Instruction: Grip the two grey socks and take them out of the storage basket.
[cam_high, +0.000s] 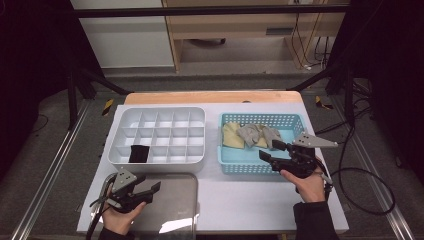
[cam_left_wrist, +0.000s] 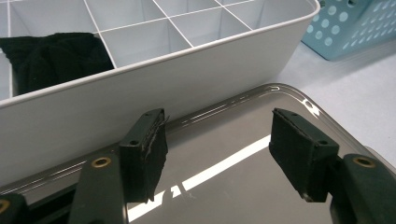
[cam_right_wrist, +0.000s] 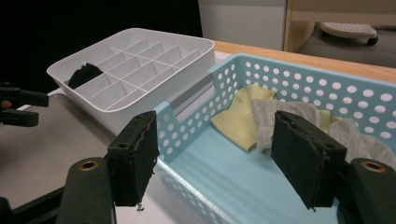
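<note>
- Left gripper (cam_high: 150, 190) hovers open and empty over the steel tray (cam_high: 175, 210) at the worktop's near edge.
- Right gripper (cam_high: 269, 150) stands open over the blue basket's (cam_high: 260, 169) near wall, nothing between the pads.
- To take a sock cleanly, I would reach deeper, come down over one grey sock (cam_right_wrist: 280, 116) alone, and pinch a raised fold (not the yellow sock (cam_right_wrist: 240, 119) beneath).
- The basket holds the yellow and grey socks, heaped against its far wall.
- The white organizer (cam_high: 157, 165), left of the basket, has a black sock (cam_high: 138, 153) in a near-row cell; its other cells look empty.
</note>
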